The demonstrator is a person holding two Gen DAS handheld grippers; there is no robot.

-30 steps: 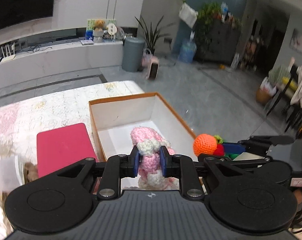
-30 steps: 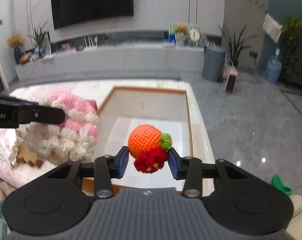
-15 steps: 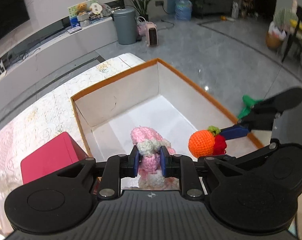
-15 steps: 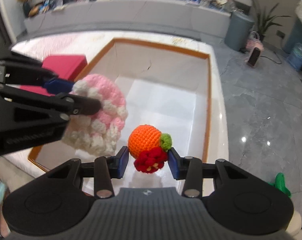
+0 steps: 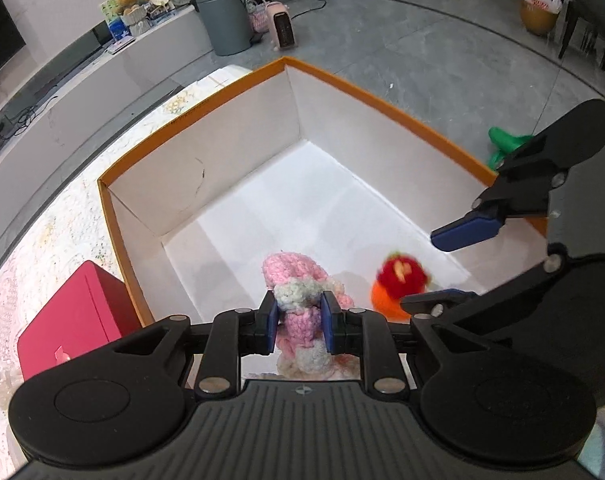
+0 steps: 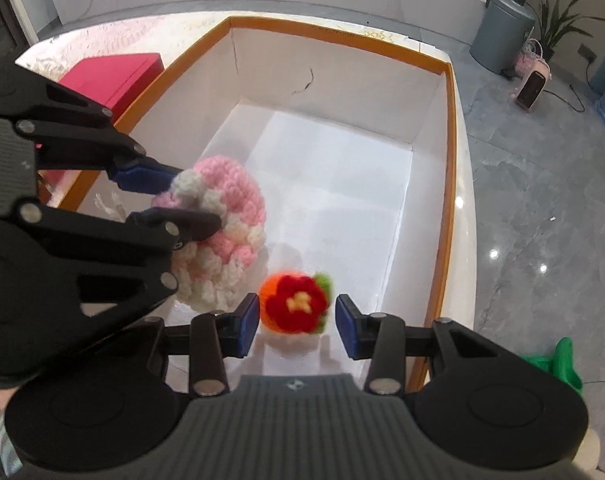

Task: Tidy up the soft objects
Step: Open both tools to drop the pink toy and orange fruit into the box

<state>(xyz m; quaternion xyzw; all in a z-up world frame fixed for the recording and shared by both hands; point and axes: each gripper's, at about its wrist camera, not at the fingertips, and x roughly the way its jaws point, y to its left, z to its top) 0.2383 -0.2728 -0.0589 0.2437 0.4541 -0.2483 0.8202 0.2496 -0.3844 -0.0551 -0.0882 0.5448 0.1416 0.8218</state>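
Observation:
A white cardboard box with an orange rim (image 5: 382,100) (image 6: 448,128) sits on the table. My left gripper (image 5: 299,322) (image 6: 190,204) is shut on a pink and white crochet piece (image 5: 298,304) (image 6: 222,232), held over the near part of the box. My right gripper (image 6: 296,326) (image 5: 442,268) is open. The orange crochet ball with a red flower (image 6: 296,304) (image 5: 400,284) is blurred, loose between and below its fingers, inside the box.
A red box (image 5: 74,320) (image 6: 110,76) lies on the patterned tablecloth left of the cardboard box. A green object (image 5: 502,144) (image 6: 558,364) lies on the grey floor to the right. A grey bin (image 5: 222,20) stands farther back.
Both grippers moved forward and tilted down over the box. The right gripper opened and let go of the orange ball, which drops into the box. The left keeps its hold.

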